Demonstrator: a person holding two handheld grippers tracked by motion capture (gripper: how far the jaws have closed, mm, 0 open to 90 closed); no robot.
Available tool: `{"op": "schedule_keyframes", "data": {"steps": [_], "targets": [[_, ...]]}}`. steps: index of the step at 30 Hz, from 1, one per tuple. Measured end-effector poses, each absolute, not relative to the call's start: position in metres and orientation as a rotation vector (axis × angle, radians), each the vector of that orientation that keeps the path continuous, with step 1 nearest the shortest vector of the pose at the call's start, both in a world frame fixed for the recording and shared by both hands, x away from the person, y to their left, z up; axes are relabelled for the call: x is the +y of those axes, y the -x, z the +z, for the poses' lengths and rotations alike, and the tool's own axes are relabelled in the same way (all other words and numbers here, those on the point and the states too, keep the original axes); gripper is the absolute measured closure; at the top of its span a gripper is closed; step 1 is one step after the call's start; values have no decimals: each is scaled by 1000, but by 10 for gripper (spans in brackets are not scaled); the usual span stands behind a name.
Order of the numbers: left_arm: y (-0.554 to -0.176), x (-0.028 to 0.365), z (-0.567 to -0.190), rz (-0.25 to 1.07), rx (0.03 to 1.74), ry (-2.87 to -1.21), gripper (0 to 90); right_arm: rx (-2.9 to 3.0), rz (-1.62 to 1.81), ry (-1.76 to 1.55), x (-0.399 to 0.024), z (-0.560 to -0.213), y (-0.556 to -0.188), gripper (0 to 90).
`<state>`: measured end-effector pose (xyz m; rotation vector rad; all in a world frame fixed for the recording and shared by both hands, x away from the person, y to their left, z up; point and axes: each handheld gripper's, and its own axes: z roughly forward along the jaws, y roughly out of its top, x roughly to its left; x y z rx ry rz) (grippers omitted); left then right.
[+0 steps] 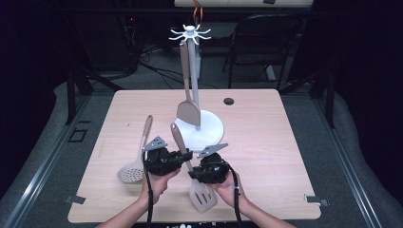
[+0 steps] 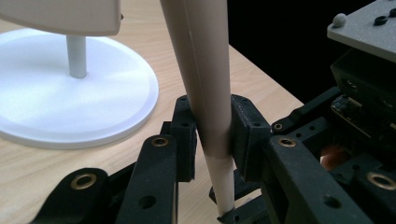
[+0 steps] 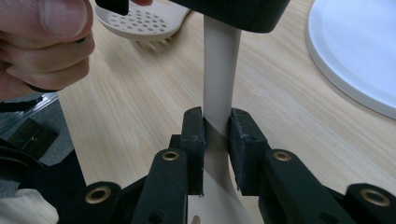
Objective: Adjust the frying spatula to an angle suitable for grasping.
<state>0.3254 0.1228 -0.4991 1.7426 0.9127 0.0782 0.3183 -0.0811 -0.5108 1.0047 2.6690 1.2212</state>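
Both grippers pinch one slotted spatula above the near middle of the wooden table. Seen from the high view, the left gripper clamps the brown handle, and the right gripper clamps the paler neck closer to the blade. In the left gripper view the black pads press on both sides of the spatula handle right where its tan sleeve ends and a thinner cream stem begins. In the right gripper view the pads squeeze the flat cream stem of the spatula just above where it widens toward the blade. The utensil is matte, with a rounded taupe grip and a light beige slotted head that points toward the person. It sits tilted, handle end aimed at the white utensil stand, whose round base lies just beyond. A solid turner hangs from that stand, and a perforated skimmer lies on the table to the left.
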Motion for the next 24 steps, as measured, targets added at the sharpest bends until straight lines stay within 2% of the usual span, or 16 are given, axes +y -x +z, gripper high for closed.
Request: {"op": "schedule_keyframes", "data": {"steps": [6,11,17,22,24], "targets": [[-325,121,-490,40,851,-1722,761,2632,1238,-945,-82,-504,-314,751],[-326,116,-483,4,781,-1742,766,2640,1247,-904,-87,-501,-314,631],[-327,117,-478,-28,736,-1747,767,2641,1191,-860,-95,-494,-311,390],[-328,117,-473,-26,702,-1751,767,2632,1159,-830,-109,-489,-309,235],[-329,117,-470,-22,690,-1750,767,2603,1155,-855,-115,-489,-310,138]]}}
